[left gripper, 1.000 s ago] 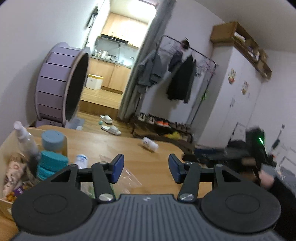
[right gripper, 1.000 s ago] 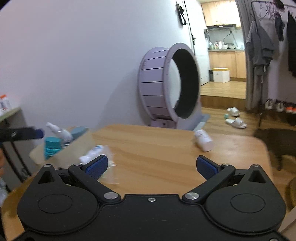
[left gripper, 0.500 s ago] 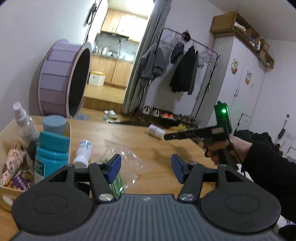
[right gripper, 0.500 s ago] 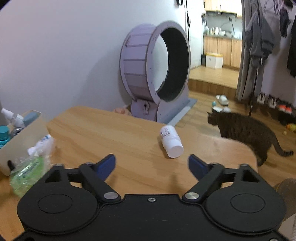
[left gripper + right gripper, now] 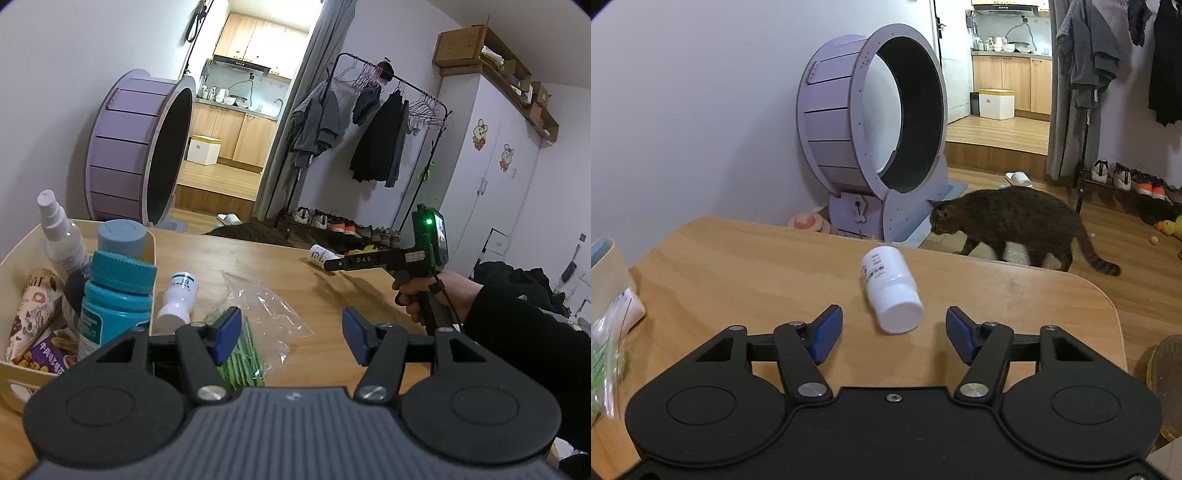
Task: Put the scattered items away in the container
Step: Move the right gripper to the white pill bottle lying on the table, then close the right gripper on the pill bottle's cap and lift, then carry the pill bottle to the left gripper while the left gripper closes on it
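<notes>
A white pill bottle lies on its side on the wooden table, just ahead of my open, empty right gripper; it also shows in the left wrist view by the right gripper's tip. My left gripper is open and empty above a clear bag of green sticks. A small white bottle lies beside the cream container, which holds a teal-capped bottle, a spray bottle and snack packs.
A purple cat wheel stands beyond the table's far edge. A dark cat walks on the floor behind the table. A clothes rack and shoes stand at the back. The table's right corner is rounded.
My right gripper has swung right and moved toward the white pill bottle, which now lies close between its fingers. My left gripper has dropped lower over the bag. The cat has walked left.
</notes>
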`<control>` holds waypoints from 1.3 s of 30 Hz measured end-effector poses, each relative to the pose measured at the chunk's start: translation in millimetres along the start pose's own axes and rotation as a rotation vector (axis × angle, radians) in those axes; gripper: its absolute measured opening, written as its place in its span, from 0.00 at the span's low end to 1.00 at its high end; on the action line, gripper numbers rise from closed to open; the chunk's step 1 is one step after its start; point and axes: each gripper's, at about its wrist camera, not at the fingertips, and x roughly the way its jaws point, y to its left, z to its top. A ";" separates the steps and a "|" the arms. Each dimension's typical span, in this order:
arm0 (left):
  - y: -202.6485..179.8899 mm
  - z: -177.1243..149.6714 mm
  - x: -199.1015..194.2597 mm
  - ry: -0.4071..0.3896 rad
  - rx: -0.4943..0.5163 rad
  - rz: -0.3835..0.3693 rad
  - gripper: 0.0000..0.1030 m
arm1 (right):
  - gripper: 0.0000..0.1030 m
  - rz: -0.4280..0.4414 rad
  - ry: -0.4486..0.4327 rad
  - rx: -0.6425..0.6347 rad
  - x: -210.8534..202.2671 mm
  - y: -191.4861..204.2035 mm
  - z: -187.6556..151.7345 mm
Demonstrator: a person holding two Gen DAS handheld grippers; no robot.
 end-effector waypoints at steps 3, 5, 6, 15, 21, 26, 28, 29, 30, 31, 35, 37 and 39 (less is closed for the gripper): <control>-1.9 -1.5 -0.6 0.004 0.001 -0.001 0.58 | 0.40 0.009 0.006 0.011 3.8 -2.7 1.9; -2.8 -1.9 -0.6 0.006 0.003 -0.002 0.58 | 0.28 0.015 0.006 0.016 4.3 -3.3 2.6; -2.4 -1.6 -0.3 0.007 0.004 -0.002 0.58 | 0.28 0.018 0.003 0.016 2.5 -2.3 2.2; -4.0 -0.7 -6.3 -0.001 0.003 -0.011 0.58 | 0.27 0.050 -0.067 -0.042 -58.5 27.6 -1.7; -6.4 -3.0 -13.1 -0.010 0.014 -0.020 0.58 | 0.27 0.072 -0.110 -0.103 -113.2 59.4 -10.4; -7.9 -5.0 -16.6 -0.015 0.020 -0.008 0.58 | 0.27 0.112 -0.117 -0.132 -152.7 90.0 -30.4; -9.0 -5.4 -19.3 -0.020 0.026 -0.008 0.58 | 0.28 0.117 -0.102 -0.153 -161.8 101.6 -36.6; -9.2 -5.6 -20.5 -0.022 0.028 -0.009 0.58 | 0.28 0.122 -0.093 -0.161 -166.1 107.6 -41.5; -9.3 -5.8 -21.7 -0.024 0.031 -0.010 0.58 | 0.28 0.128 -0.083 -0.171 -168.9 112.2 -45.3; -9.4 -5.9 -22.8 -0.026 0.034 -0.011 0.58 | 0.28 0.132 -0.068 -0.183 -171.1 117.2 -50.2; -8.3 -7.4 -25.6 -0.026 0.040 -0.002 0.58 | 0.28 0.159 -0.018 -0.208 -175.7 133.4 -66.3; -8.0 -7.9 -26.9 -0.028 0.045 0.003 0.58 | 0.28 0.169 -0.004 -0.219 -176.7 138.5 -69.8; -8.2 -7.6 -28.5 -0.032 0.048 0.004 0.58 | 0.28 0.172 -0.006 -0.218 -177.3 140.5 -69.7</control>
